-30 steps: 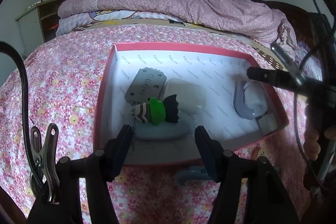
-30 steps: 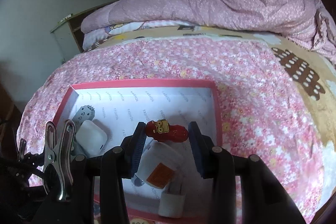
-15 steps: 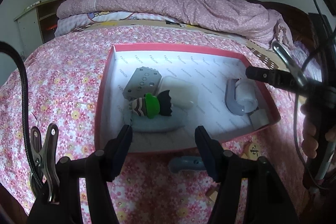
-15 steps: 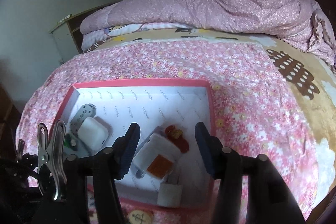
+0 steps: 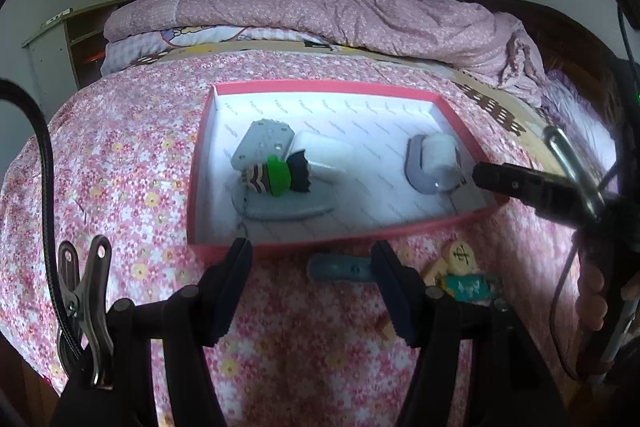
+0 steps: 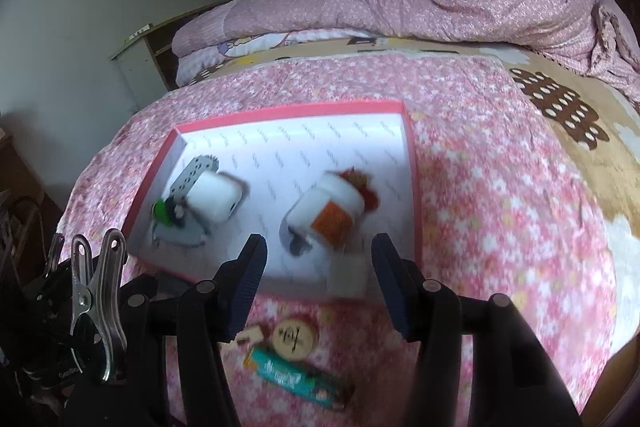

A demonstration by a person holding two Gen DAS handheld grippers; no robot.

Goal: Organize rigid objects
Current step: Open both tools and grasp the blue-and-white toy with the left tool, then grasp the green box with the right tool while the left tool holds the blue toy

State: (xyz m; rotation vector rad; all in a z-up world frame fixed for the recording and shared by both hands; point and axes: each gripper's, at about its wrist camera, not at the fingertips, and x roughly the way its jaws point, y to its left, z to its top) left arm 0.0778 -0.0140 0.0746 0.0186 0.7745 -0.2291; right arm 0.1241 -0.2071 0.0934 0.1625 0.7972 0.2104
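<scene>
A pink-rimmed white box [image 5: 320,85] [image 6: 288,111] lies on the flowered bedspread. At its left end sit a grey perforated plate [image 5: 262,143], a white case [image 5: 328,153] [image 6: 218,197] and a green-hatted figurine [image 5: 278,177]. A white jar with an orange label [image 6: 328,211] rests at the right end, with a red toy [image 6: 362,187] lying loose just behind it. My right gripper [image 6: 319,247] hangs open over the box's near edge, holding nothing. My left gripper [image 5: 311,253] is open too, short of the box's near rim.
Outside the box, near me, lie a blue-grey handle piece [image 5: 336,268], a wooden disc with a character [image 6: 294,335] and a teal packet [image 6: 292,375]. A small white block [image 6: 347,279] sits at the box's near corner. A rolled pink quilt [image 5: 340,11] fills the far side.
My right gripper opened and dropped the red toy into the box beside the jar. Both grippers drew back toward me, bringing the loose pieces outside the box into view.
</scene>
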